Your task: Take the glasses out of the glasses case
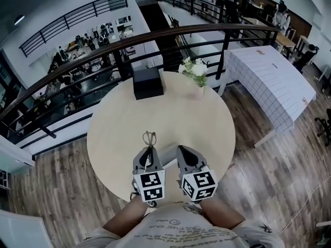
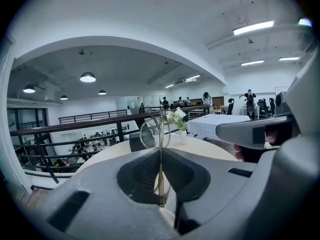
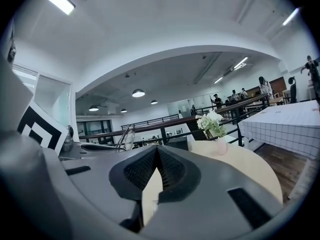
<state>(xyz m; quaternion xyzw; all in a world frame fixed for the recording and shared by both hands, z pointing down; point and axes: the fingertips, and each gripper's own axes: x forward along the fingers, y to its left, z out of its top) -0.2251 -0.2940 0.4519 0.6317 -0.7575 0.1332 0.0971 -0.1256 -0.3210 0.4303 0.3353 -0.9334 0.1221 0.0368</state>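
Observation:
Thin wire-rimmed glasses (image 1: 150, 138) stick out forward from my left gripper (image 1: 149, 148), which is shut on them above the table's near side. In the left gripper view a temple arm (image 2: 161, 176) is pinched upright between the jaws, with a round lens (image 2: 153, 132) beyond the tips. A black glasses case (image 1: 148, 81) sits at the far edge of the round table (image 1: 207, 123), well away from both grippers. My right gripper (image 1: 182, 150) hovers just right of the left one, shut with nothing in it (image 3: 157, 149). From there the glasses (image 3: 127, 137) show to the left.
A small vase of white flowers (image 1: 195, 74) stands at the table's far right, beside the case. A dark railing (image 1: 77, 56) curves behind the table. A white checked table (image 1: 271, 81) stands to the right, on the wooden floor.

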